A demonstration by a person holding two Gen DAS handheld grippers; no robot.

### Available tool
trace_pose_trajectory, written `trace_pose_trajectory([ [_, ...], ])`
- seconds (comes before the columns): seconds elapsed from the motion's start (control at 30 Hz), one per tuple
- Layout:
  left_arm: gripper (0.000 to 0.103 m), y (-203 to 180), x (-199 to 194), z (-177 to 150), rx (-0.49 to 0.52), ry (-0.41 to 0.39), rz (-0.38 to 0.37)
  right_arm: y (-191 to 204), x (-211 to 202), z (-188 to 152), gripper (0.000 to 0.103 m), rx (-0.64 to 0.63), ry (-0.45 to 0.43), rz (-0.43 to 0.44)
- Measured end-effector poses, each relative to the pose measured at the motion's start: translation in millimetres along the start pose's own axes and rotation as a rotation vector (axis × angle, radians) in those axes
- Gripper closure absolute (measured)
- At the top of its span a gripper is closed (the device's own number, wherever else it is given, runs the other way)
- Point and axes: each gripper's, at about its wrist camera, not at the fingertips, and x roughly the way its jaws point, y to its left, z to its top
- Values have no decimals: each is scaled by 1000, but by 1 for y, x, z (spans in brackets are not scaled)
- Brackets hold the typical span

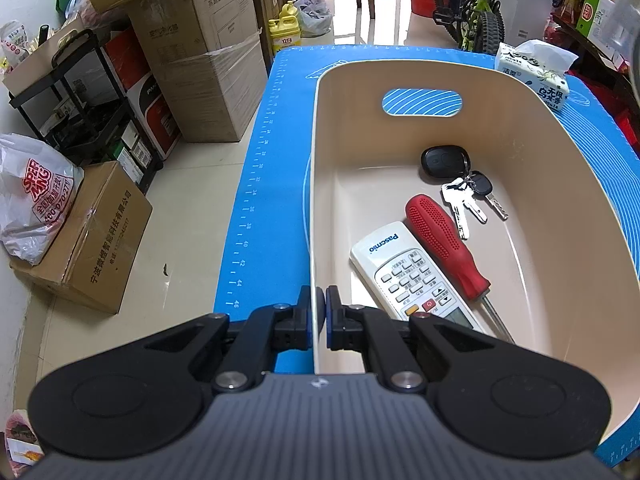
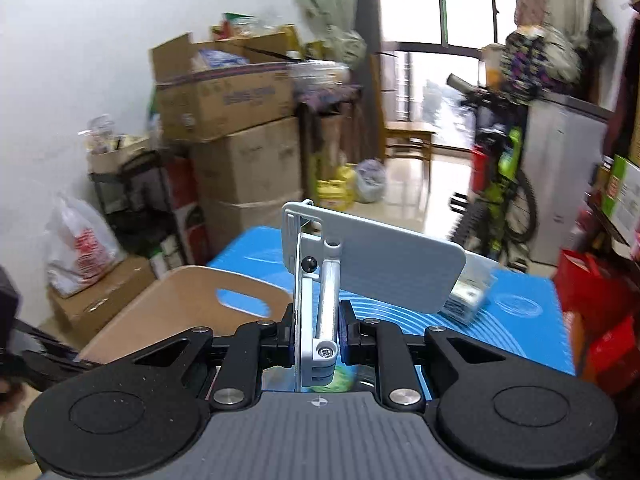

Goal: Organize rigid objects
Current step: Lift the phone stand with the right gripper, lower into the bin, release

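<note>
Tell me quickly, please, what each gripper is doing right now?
Left gripper: shut on the beige bin rim.
Right gripper: shut on a white phone stand.

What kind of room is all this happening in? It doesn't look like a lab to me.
Most likely a lived-in home, perhaps a living room used for storage. Stacked cardboard boxes stand against the wall, a green bicycle is parked on the tiled floor, and a tissue pack sits on the blue mat.

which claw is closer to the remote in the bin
Left. The left claw clamps the bin wall right beside the remote; the right claw is raised outside, holding a phone stand.
</note>
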Motion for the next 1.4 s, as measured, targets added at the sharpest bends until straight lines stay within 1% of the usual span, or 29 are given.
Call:
trace_pose_trajectory([
  [0.13, 96, 0, 0, -1, 0, -3, 1, 30, 14, 10, 76, -27, 14, 55],
  [0.27, 96, 1, 1, -2, -3, -3, -6, 61, 42, 13, 76, -58, 53, 92],
  [0.4, 96, 1, 1, -2, 1, -4, -12, 90, 70, 7, 76, -96, 102, 97],
  [0.53, 96, 0, 1, -2, 2, -6, -13, 109, 97, -4, 76, -139, 154, 65],
  [0.7, 96, -1, 1, -2, 9, -7, -13, 115, 124, -21, 76, -135, 240, 55],
  [0.87, 96, -2, 1, -2, 8, -8, -14, 120, 138, -40, 76, -159, 303, 45],
  [1.0, 96, -2, 1, -2, 8, -8, -12, 121, 153, -47, 76, -163, 372, 26],
  [1.1, 96, -3, 2, -2, 10, -8, -10, 120, 157, -47, 76, -144, 397, 33],
  [1.2, 96, -3, 2, -2, 9, -9, -10, 118, 166, -49, 75, -140, 450, 26],
  [1.27, 96, -3, 2, -2, 8, -9, -11, 116, 165, -50, 75, -129, 452, 33],
  [1.37, 96, -4, 2, -2, 10, -4, -12, 112, 160, -50, 74, -121, 427, 45],
  [1.4, 96, -5, 2, -2, 11, -4, -12, 111, 157, -49, 63, -123, 409, 42],
])
